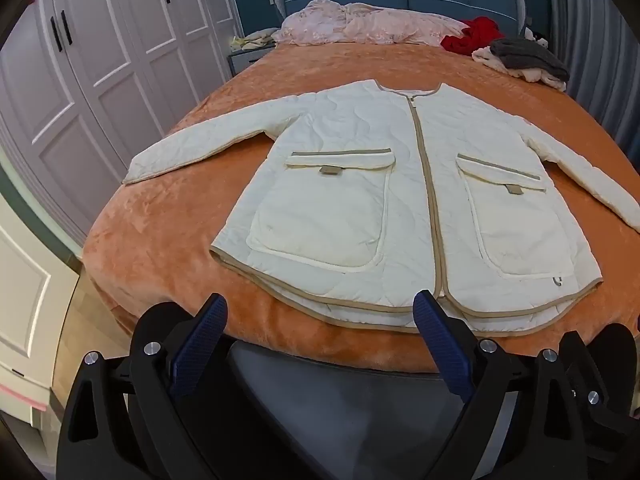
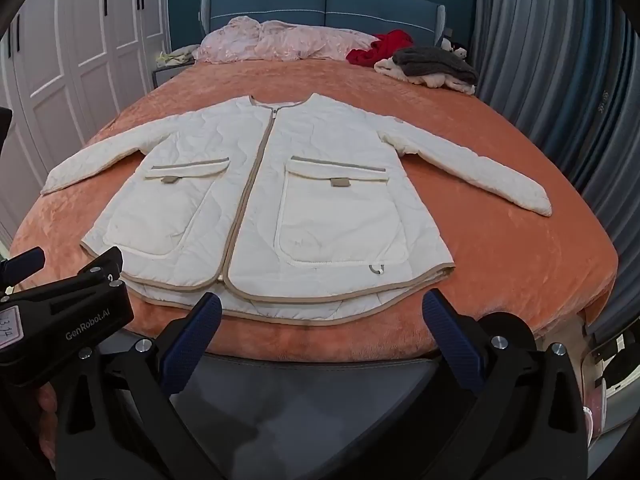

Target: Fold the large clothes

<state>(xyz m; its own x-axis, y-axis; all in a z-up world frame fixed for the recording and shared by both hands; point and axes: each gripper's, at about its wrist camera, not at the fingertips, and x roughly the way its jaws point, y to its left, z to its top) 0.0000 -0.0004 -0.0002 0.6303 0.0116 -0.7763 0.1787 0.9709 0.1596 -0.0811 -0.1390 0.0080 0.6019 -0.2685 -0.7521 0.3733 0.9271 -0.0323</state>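
Observation:
A cream quilted jacket point(image 1: 384, 184) with tan trim lies flat and face up on the orange bedspread point(image 1: 168, 232), zipped, both sleeves spread out to the sides, hem toward me. It also shows in the right wrist view point(image 2: 264, 200). My left gripper point(image 1: 320, 312) is open and empty, just short of the hem at the bed's foot. My right gripper point(image 2: 320, 312) is open and empty, also just short of the hem. The left gripper's body point(image 2: 64, 312) shows at the left of the right wrist view.
A pink quilt point(image 1: 360, 24) lies at the blue headboard. A red garment point(image 1: 472, 36) and a pile of grey and white clothes point(image 1: 524, 58) lie at the far right of the bed. White wardrobes point(image 1: 100, 60) stand left; a grey curtain point(image 2: 560, 80) hangs right.

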